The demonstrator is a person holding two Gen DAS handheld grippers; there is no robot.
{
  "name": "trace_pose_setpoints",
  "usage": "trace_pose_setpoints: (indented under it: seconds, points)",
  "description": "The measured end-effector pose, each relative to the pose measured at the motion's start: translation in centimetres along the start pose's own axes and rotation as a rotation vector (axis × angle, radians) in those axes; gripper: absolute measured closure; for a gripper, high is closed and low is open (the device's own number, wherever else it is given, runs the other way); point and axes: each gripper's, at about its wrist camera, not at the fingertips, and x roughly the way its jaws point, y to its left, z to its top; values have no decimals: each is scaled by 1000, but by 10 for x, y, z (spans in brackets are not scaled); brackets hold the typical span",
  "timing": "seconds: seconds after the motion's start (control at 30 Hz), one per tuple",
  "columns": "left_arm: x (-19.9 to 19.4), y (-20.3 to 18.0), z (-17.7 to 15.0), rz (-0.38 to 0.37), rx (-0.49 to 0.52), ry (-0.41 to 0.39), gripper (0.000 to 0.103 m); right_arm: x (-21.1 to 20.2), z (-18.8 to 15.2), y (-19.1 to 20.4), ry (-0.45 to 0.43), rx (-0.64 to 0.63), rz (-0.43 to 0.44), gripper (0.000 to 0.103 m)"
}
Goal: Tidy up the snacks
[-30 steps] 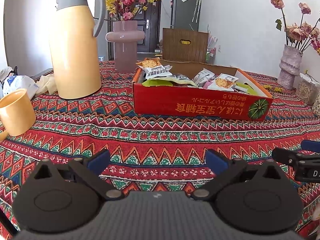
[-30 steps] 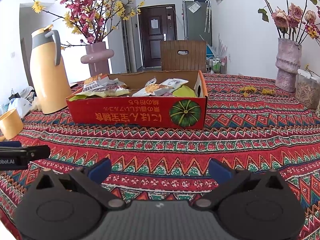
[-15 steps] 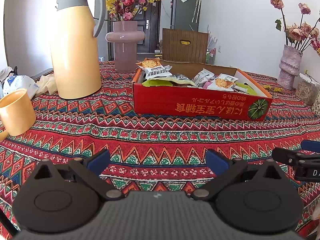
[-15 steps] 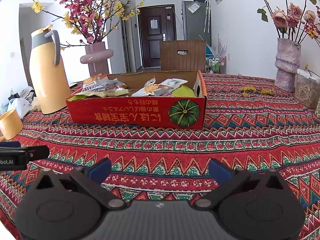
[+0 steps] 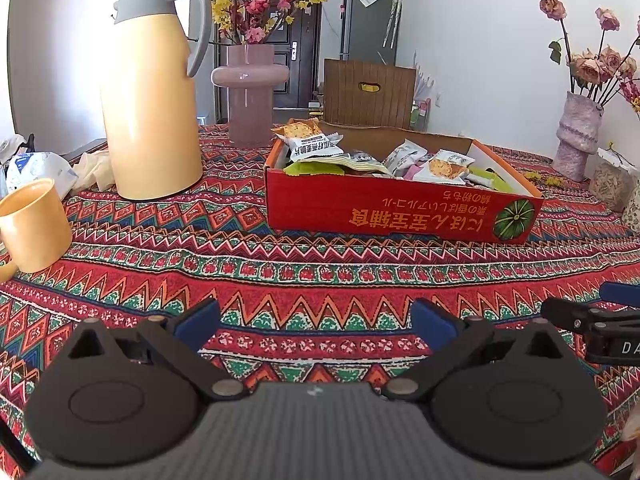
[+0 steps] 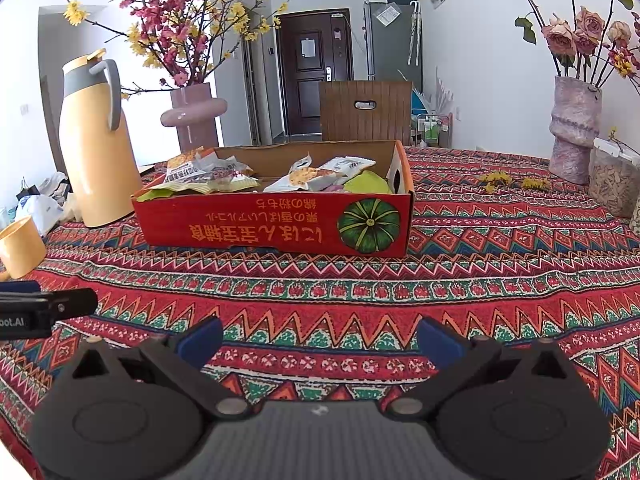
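Observation:
A red cardboard box point(image 5: 400, 210) with a green pumpkin print stands on the patterned tablecloth, also in the right wrist view point(image 6: 276, 226). Several snack packets point(image 5: 316, 146) lie inside it, also seen in the right wrist view point(image 6: 316, 176). My left gripper point(image 5: 314, 322) is open and empty, low over the cloth, well short of the box. My right gripper point(image 6: 320, 340) is open and empty, also in front of the box. Each gripper's tip shows at the edge of the other's view.
A tall yellow thermos point(image 5: 154, 88) and a pink vase point(image 5: 250, 92) stand left of the box. A yellow mug point(image 5: 32, 224) sits at the far left. A rough pink vase point(image 6: 574, 128) and a jar point(image 6: 610, 182) stand at right. A wooden chair back point(image 6: 366, 112) is behind.

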Motion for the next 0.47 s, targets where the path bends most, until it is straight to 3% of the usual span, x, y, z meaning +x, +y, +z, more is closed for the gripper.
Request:
trace_pose_setpoints:
  seconds: [0.47]
  points:
    - [-1,-2,-1,-12,8,-13,0,1,-4,-1,5,2,2,0]
